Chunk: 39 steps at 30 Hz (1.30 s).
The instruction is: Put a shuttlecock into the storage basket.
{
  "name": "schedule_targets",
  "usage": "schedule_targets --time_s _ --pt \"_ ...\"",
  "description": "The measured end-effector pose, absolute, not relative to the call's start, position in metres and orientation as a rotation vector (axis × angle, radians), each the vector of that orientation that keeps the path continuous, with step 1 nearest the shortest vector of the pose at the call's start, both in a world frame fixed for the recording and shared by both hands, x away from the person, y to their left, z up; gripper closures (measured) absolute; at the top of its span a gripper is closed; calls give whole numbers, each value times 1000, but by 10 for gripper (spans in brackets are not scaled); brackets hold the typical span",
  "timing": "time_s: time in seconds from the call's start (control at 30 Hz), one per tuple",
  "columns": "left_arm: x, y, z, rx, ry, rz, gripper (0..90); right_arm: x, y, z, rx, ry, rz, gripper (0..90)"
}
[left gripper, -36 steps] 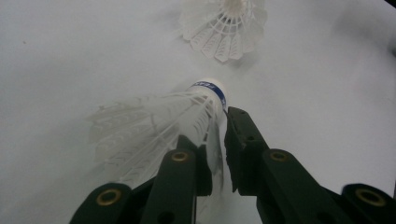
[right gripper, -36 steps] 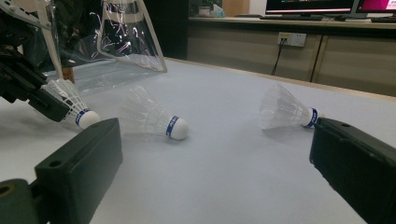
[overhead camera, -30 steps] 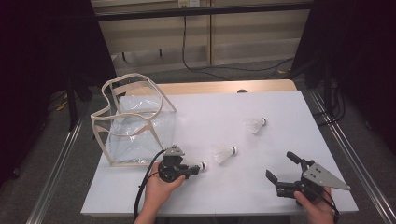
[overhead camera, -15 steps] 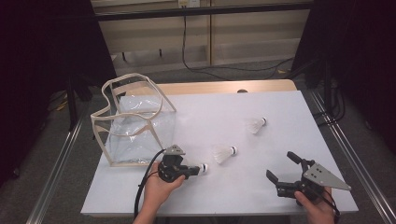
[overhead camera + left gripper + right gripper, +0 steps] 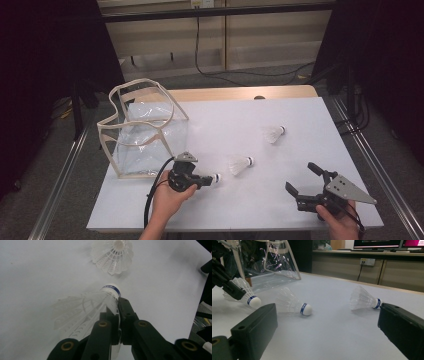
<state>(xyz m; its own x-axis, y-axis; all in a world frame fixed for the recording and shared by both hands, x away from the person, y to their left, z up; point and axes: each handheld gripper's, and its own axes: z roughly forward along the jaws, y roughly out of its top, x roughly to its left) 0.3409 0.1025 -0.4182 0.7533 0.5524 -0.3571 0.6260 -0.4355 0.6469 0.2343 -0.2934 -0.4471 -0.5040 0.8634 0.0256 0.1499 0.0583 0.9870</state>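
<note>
White table (image 5: 300, 120) holds shuttlecock (image 5: 214, 178) apparently near front edge.

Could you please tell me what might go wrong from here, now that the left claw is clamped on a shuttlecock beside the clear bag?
1. The left claw pinches the held shuttlecock across its thin feathers, so they may bend or break.
2. The clear bag has a wavy, sagging rim and looks light; a drop could catch the rim or tip the bag.
3. The middle shuttlecock lies near the grip and could get knocked away.

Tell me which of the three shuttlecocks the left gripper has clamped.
The shuttlecock nearest the clear bag: the left gripper pinches its feather skirt. The middle one and far one lie free.
</note>
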Motion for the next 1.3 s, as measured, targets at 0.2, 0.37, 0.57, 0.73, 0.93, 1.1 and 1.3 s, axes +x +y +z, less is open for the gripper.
schedule_targets --time_s 0.2,0.37,0.57,0.73,0.93,1.1,1.3 --pt "341 102 -414 2142 866 -123 886 234 -294 -447 1023 1724 1496 23" --pt "342 100 -411 2154 863 -141 888 234 -294 -447 1020 1727 1497 22" --pt "345 101 -406 2155 864 -165 892 235 -294 -447 1023 1725 1499 23" --pt "347 103 -399 2162 864 -170 895 235 -294 -447 1023 1728 1502 26" --pt "350 101 -392 2175 860 -165 895 235 -294 -447 1022 1726 1502 26" --pt "352 101 -389 2178 866 -165 896 235 -294 -447 1019 1722 1504 26" --pt "354 101 -386 2181 875 -174 896 235 -295 -447 1027 1720 1500 24"
